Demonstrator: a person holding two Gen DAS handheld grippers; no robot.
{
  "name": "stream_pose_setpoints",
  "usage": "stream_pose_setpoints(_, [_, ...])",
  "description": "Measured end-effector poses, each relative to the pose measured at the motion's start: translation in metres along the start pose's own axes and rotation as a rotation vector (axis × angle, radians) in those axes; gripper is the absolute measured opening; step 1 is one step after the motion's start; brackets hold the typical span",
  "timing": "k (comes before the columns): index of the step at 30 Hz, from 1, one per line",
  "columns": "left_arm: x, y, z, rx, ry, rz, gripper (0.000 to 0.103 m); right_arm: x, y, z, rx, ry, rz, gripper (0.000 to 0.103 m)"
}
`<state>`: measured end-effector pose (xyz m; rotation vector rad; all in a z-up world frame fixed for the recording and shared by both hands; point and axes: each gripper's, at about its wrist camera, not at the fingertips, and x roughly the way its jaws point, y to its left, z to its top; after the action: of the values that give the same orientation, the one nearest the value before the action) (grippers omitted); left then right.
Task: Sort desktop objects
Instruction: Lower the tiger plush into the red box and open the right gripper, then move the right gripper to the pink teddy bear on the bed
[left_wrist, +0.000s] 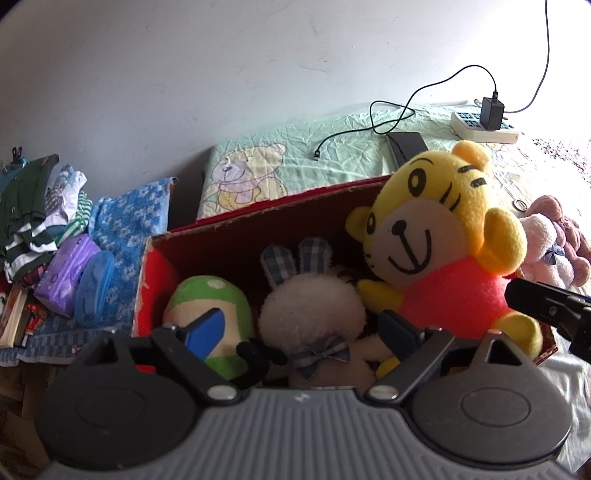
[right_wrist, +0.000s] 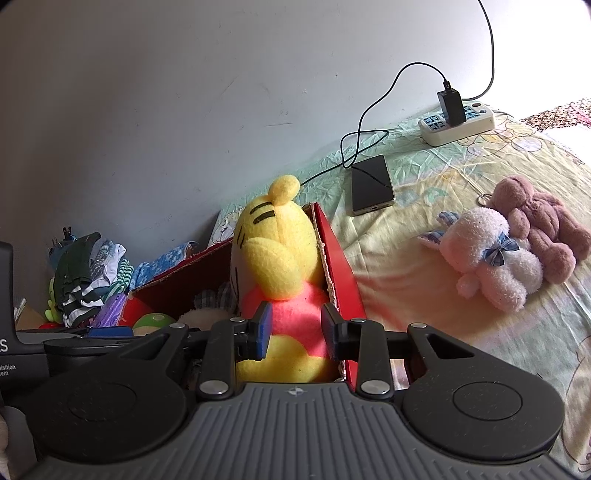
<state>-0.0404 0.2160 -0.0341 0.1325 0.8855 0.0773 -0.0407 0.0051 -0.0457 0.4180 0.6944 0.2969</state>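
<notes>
A red cardboard box (left_wrist: 258, 218) stands on the bed and holds a green plush (left_wrist: 207, 295), a fluffy white bunny (left_wrist: 306, 306) with plaid ears, and a yellow tiger plush (left_wrist: 436, 229) in a red shirt. My left gripper (left_wrist: 303, 332) hovers open over the box, with nothing between its fingers. In the right wrist view the right gripper (right_wrist: 295, 332) is shut on the yellow tiger plush (right_wrist: 280, 258), its pads pressing the pink body at the box's right end (right_wrist: 340, 258). A second white bunny (right_wrist: 487, 258) and a brown bear (right_wrist: 543, 229) lie on the sheet to the right.
A dark flat device (right_wrist: 371, 184) with a cable and a power strip (right_wrist: 458, 123) with a charger lie behind the box by the wall. Folded clothes (left_wrist: 33, 206), a purple pack (left_wrist: 66, 273) and a blue towel (left_wrist: 125, 229) crowd the left side.
</notes>
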Motion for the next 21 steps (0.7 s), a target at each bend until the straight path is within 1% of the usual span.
stream_pose_setpoints(4, [-0.003,-0.003,0.001,0.004,-0.004,-0.006,0.092,-0.003,-0.008,0.001,0.026,-0.017,0.023,0.033])
stream_pose_setpoints(7, [-0.003,-0.006,0.003,0.005,0.005,0.006,0.092,-0.003,-0.014,0.005,0.039,-0.023,0.05,0.033])
stream_pose_setpoints(11, [-0.009,-0.008,0.006,-0.025,0.002,0.015,0.092,-0.003,-0.026,0.011,0.047,-0.023,0.109,0.033])
stream_pose_setpoints(17, [-0.035,-0.022,0.018,-0.084,-0.046,0.028,0.092,-0.008,-0.056,0.03,0.069,-0.019,0.186,0.033])
stream_pose_setpoints(21, [-0.054,-0.047,0.03,-0.1,-0.091,0.011,0.092,-0.016,-0.083,0.046,0.078,-0.029,0.208,0.033])
